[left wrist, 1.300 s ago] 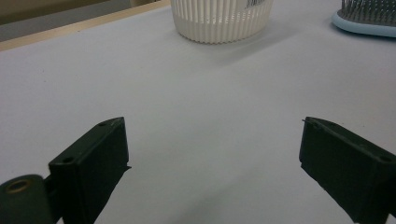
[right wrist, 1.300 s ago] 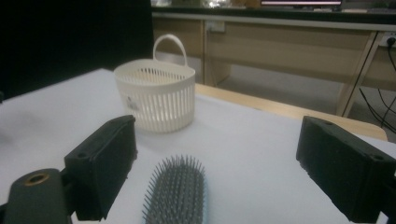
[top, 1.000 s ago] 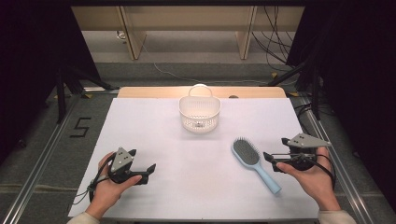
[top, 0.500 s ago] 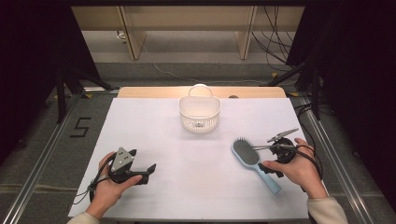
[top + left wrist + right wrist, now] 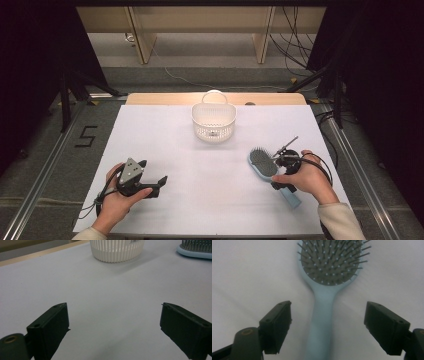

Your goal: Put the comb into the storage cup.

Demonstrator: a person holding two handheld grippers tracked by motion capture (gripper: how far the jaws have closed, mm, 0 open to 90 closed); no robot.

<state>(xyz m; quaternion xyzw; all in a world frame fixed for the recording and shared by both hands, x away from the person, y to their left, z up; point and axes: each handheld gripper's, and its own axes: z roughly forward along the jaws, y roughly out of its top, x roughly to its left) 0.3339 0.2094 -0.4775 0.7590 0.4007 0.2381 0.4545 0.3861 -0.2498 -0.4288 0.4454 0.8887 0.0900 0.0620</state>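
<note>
A white ribbed basket [image 5: 213,121] sits at the far middle of my white table [image 5: 165,150] (upright, handle at the back); cables [image 5: 295,40] trail across the floor beyond.

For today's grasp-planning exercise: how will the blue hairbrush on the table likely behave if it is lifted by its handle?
The hairbrush looks like rigid plastic, so it should probably stay stiff. Its wide bristled head may outweigh the slim handle, so it could tip head-down. The smooth handle might slip between the right gripper's open jaws, which have just been closing around it.

high: above, facing forward-down | gripper views: low, close | shared: hairbrush [image 5: 266,165]
</note>
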